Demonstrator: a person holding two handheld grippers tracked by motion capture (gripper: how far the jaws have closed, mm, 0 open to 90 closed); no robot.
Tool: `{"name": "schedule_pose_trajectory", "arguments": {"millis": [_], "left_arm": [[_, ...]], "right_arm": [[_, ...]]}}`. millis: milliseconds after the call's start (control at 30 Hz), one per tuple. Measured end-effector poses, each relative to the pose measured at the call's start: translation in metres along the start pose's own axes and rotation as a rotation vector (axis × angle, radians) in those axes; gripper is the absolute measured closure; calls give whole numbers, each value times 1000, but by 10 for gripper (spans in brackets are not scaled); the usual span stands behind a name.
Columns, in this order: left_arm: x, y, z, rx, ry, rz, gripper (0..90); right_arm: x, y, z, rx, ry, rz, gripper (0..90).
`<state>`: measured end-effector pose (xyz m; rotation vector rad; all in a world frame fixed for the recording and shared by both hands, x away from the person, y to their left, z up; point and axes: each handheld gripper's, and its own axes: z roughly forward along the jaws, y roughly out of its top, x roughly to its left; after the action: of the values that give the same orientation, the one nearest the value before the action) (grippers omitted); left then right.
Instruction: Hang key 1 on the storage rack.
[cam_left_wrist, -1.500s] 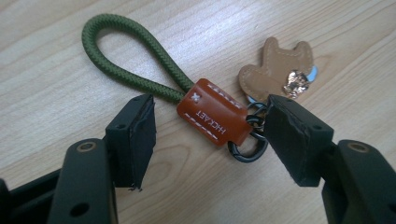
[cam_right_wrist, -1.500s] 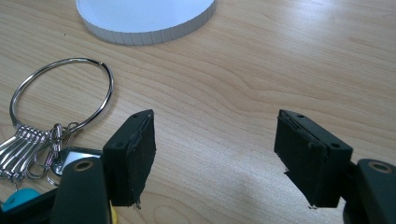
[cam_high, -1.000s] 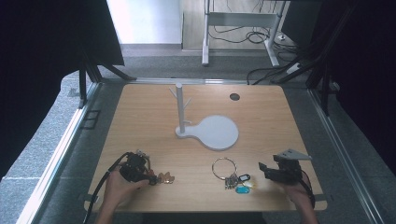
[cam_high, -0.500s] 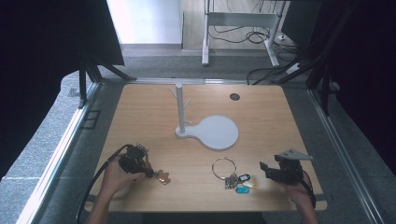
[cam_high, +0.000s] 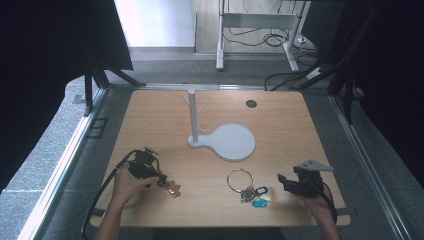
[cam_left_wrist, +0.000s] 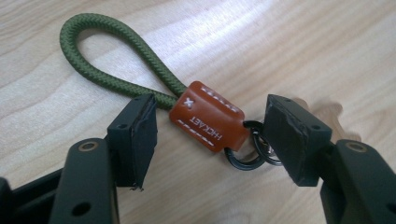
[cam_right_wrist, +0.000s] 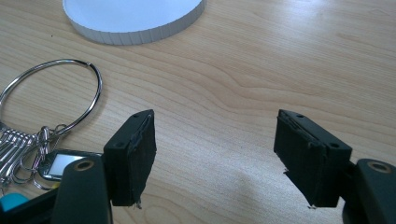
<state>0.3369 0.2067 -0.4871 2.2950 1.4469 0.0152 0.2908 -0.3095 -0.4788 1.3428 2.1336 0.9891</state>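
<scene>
Jaws of both grippers stand apart; left gripper (cam_left_wrist: 208, 135) has moved right, straddling the keychain (cam_left_wrist: 208, 122).

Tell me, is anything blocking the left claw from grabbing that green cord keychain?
Nothing visible does. The left claw is open with a jaw on each side of the keychain's brown leather tag, and only bare table lies around it.

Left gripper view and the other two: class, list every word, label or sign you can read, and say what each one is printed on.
"HICKAET": white letters on the brown leather tag of the green cord loop, between the open left claw.
"X": white mark on the same tag.
Key tags on the key ring: any print is too small to read.
</scene>
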Motion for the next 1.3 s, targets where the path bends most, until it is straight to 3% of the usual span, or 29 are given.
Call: {"name": "schedule_pose_trajectory", "arguments": {"millis": [267,467,700,1100,1300], "left_arm": [[-5,6,3,4,46,-28,354],[-4,8,-1,-22,34,-49,351],[-4,13,4,-7,54,-72,326],[-10,8,5,15,123,-57,320],[-8,6,4,9,158,-47,408]], "right_arm": [[-3,0,-3,-4,-16,20,297],[-4,0,-3,0,-20,27,297],[-4,0,-2,5,-23,26,297],[-4,0,-2,3,-25,26,297],[-3,0,-2,4,-24,25,297]]}}
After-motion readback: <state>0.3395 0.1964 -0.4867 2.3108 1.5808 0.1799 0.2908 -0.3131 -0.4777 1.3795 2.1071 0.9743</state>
